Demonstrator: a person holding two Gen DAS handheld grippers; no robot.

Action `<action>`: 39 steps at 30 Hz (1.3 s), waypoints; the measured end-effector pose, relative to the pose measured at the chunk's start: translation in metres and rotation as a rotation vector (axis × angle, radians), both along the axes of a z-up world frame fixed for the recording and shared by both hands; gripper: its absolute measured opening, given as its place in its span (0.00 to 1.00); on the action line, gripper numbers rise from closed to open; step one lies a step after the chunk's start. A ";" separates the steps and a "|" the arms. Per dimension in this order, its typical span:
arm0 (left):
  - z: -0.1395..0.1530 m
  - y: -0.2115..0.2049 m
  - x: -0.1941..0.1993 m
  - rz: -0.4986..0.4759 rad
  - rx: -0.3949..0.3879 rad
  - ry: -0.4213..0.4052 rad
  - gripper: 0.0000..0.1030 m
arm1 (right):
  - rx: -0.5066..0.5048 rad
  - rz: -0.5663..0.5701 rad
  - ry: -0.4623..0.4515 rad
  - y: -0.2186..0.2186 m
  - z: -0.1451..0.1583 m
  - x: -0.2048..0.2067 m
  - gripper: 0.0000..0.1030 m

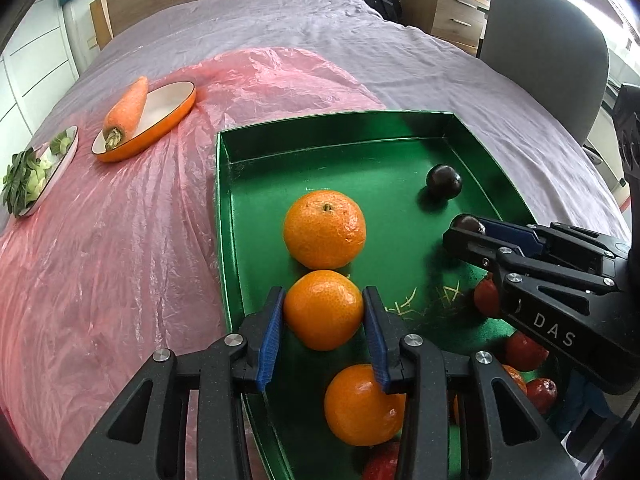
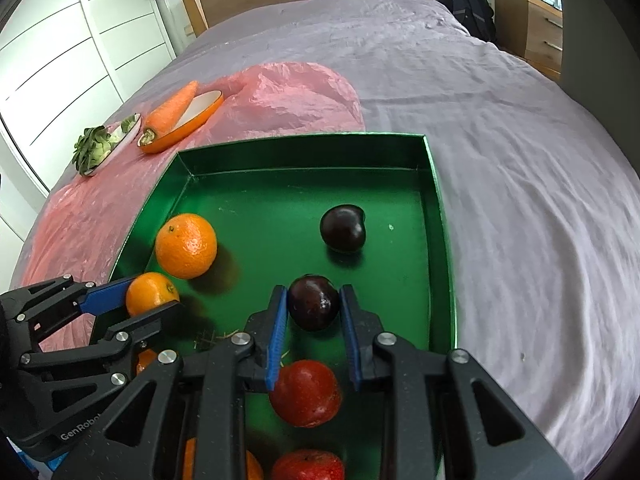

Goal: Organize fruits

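A green tray (image 1: pixel 340 128) lies on the bed and holds the fruit. My left gripper (image 1: pixel 324 312) is shut on an orange (image 1: pixel 323 309) at the tray's left side, behind another orange (image 1: pixel 325 229) and in front of a third (image 1: pixel 362 406). My right gripper (image 2: pixel 313 308) is shut on a dark plum (image 2: pixel 313 302); a second dark plum (image 2: pixel 343 227) lies farther back. Red fruits (image 2: pixel 306 393) lie near the front of the tray. Each gripper shows in the other's view, the right gripper (image 1: pixel 460 232) and the left gripper (image 2: pixel 152 300).
A pink plastic sheet (image 1: pixel 120 240) covers the bed left of the tray. An orange dish (image 1: pixel 160 124) with a carrot (image 1: pixel 126 110) and a white plate with leafy greens (image 1: pixel 32 172) lie on it. A grey chair (image 1: pixel 548 48) stands at the right.
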State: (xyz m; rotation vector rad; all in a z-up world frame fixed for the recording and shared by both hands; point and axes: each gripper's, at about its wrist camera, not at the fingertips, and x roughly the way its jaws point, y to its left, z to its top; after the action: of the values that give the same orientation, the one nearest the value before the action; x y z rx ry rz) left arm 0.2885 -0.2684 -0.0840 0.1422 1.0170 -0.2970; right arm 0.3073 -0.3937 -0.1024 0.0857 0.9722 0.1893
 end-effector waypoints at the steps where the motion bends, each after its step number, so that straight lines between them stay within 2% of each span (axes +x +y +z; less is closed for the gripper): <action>1: 0.000 0.000 0.000 0.001 0.003 0.002 0.33 | 0.001 -0.001 0.002 0.000 0.000 0.000 0.39; 2: 0.001 0.001 -0.001 0.001 0.004 0.004 0.33 | 0.000 -0.004 0.004 0.000 0.000 0.000 0.50; 3: 0.001 0.002 -0.001 0.002 0.005 0.005 0.33 | -0.009 -0.009 0.003 0.000 0.001 0.000 0.70; 4: 0.002 0.003 -0.002 0.005 0.006 0.005 0.33 | -0.015 -0.014 0.002 0.000 0.002 0.000 0.77; 8: 0.015 0.008 -0.012 0.003 -0.003 -0.025 0.44 | -0.027 -0.023 0.011 0.002 0.003 -0.003 0.84; 14: 0.042 0.031 -0.033 0.020 -0.027 -0.086 0.46 | -0.013 -0.034 -0.026 0.006 0.025 -0.023 0.95; 23: 0.067 0.097 -0.070 0.114 -0.033 -0.133 0.48 | -0.011 -0.022 -0.072 0.019 0.059 -0.075 0.99; 30: 0.074 0.141 -0.106 0.174 -0.024 -0.137 0.48 | -0.013 -0.001 -0.076 0.040 0.071 -0.121 1.00; 39: 0.086 0.181 -0.158 0.222 -0.016 -0.161 0.53 | -0.013 0.000 -0.095 0.079 0.084 -0.185 1.00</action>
State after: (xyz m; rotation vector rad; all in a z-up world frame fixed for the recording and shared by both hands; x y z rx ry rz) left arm 0.1306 -0.0873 0.0019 0.0372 0.8619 -0.0895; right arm 0.1228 -0.3147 -0.0180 0.0644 0.8790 0.1854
